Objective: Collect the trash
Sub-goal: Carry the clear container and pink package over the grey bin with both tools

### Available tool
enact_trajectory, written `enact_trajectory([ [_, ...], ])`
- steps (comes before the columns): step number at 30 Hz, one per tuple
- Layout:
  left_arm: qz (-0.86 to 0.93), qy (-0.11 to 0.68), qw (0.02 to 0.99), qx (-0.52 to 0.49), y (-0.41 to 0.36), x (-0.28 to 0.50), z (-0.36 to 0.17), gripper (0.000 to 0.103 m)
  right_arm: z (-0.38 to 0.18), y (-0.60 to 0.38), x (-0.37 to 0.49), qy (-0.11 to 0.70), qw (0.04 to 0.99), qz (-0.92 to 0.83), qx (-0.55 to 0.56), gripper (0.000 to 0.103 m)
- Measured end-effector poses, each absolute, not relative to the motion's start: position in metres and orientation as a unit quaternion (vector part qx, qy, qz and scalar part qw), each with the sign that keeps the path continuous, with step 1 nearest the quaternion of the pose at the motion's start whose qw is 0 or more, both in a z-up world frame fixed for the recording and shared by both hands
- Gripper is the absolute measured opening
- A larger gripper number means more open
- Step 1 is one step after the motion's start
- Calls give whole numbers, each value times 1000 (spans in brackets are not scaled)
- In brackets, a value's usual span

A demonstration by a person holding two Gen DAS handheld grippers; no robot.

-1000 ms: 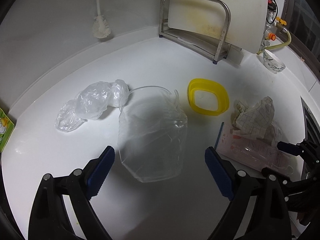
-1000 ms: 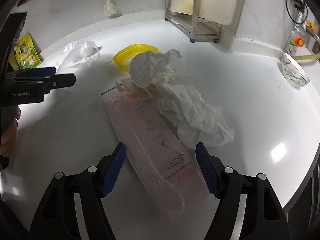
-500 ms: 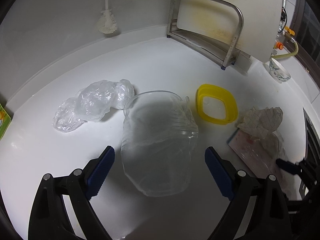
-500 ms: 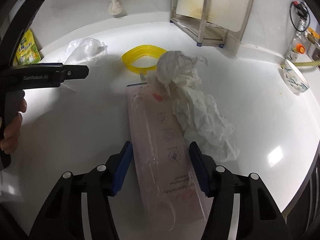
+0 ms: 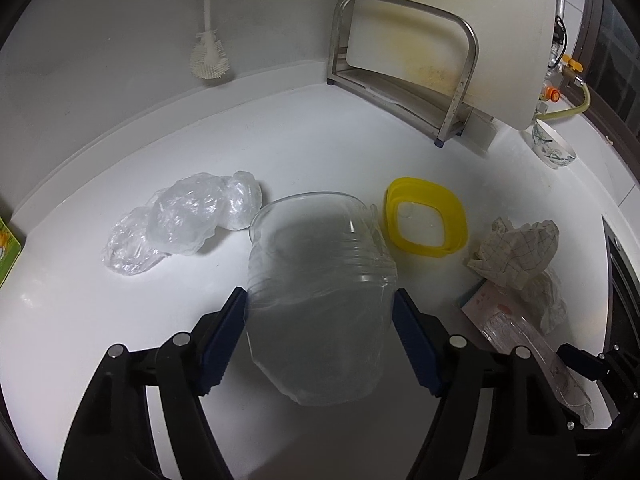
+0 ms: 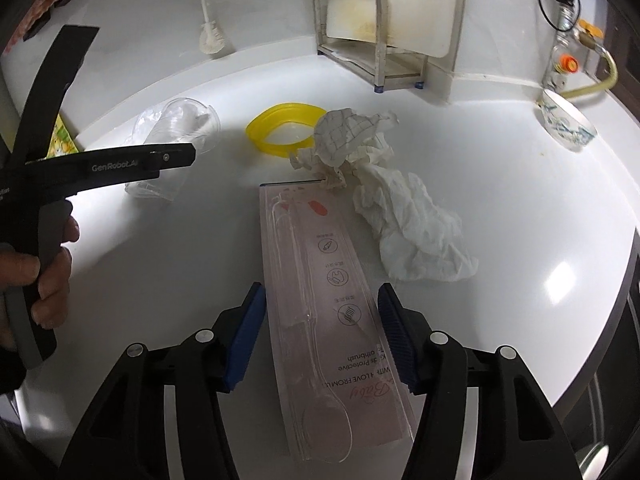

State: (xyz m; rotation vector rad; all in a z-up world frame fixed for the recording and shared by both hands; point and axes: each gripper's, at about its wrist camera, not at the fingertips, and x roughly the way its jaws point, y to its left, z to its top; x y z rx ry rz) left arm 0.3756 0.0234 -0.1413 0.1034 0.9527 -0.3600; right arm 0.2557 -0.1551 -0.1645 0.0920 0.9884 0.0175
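A clear plastic cup (image 5: pixel 320 300) lies on its side on the white counter (image 5: pixel 320 140). My left gripper (image 5: pixel 318 312) straddles it; its jaws are closing and both blue pads touch the cup's walls. In the right wrist view a flat pink toothbrush package (image 6: pixel 316 264) runs lengthwise between the pads of my right gripper (image 6: pixel 320 308), which is shut on its long edges. At the package's far end lie a crumpled checked paper (image 6: pixel 348 136) and a white tissue (image 6: pixel 416 232). A crumpled clear bag (image 5: pixel 180 216) lies left of the cup, a yellow ring lid (image 5: pixel 456 208) to its right.
A metal rack (image 5: pixel 460 80) with a white cutting board stands at the back wall. A bottle brush (image 5: pixel 208 60) hangs on the wall, and a patterned bowl (image 5: pixel 554 148) sits back right. A green packet (image 5: pixel 6 252) lies far left. A dark stove edge (image 5: pixel 624 280) bounds the right.
The left jaws have closed in from well clear of the cup to its sides. The right jaws narrowed onto the package, which now lies straight between them, and the right hand shifted a little.
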Motion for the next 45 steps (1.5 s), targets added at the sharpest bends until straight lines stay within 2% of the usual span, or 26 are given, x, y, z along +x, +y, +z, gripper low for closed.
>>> enact_trajectory([
  [25, -212, 424, 876, 86, 61, 279, -93, 71, -133, -128, 173, 445, 892, -27, 77, 56],
  [45, -206, 398, 890, 84, 32, 139, -53, 71, -105, -158, 42, 418, 904, -7, 86, 56],
])
